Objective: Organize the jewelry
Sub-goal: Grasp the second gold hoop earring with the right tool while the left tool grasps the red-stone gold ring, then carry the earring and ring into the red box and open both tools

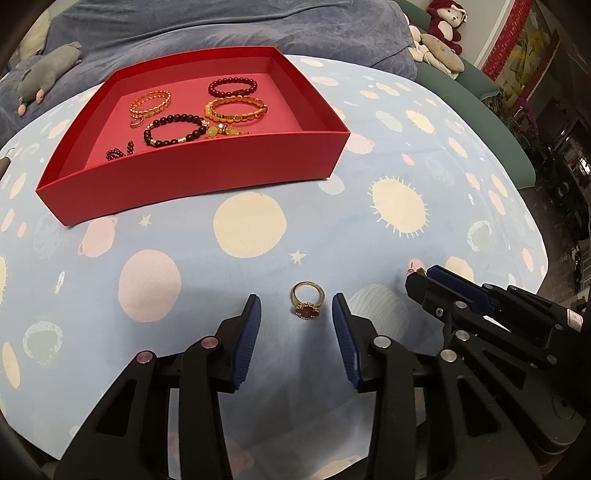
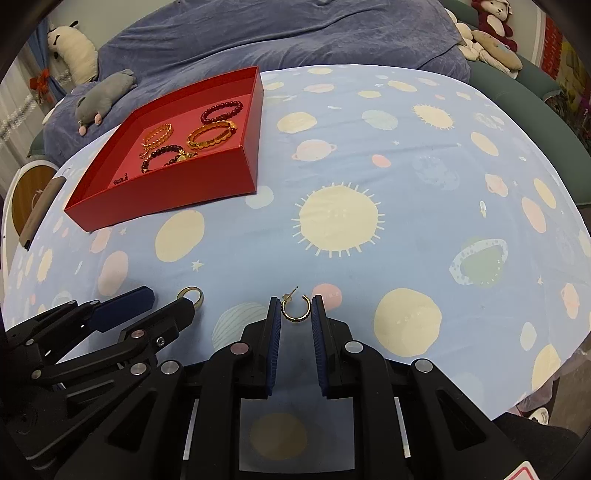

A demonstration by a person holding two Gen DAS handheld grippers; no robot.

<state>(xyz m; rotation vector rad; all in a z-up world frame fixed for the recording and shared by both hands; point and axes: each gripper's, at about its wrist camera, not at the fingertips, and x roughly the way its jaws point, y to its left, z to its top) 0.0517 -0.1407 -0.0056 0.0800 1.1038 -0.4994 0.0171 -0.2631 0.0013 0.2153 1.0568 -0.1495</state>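
Observation:
A gold ring with a dark red flower top (image 1: pixel 307 304) lies on the blue space-print cloth between the fingertips of my open left gripper (image 1: pixel 295 308); it also shows in the right wrist view (image 2: pixel 191 295). A gold hoop earring (image 2: pixel 294 308) lies between the pads of my right gripper (image 2: pixel 295 310), which is narrowly open around it, touching or nearly touching. The red tray (image 1: pixel 207 186) holds several bracelets, including a gold bangle (image 1: pixel 236 109) and a dark bead bracelet (image 1: pixel 173 130). The right gripper (image 1: pixel 436 275) appears at the right of the left wrist view.
The cloth-covered table (image 2: pixel 369 155) ends at the right and near edges. A blue-covered sofa (image 2: pixel 277 33) with a grey plush toy (image 2: pixel 105 94) lies behind. A brown flat object (image 2: pixel 40 210) sits at the table's left edge.

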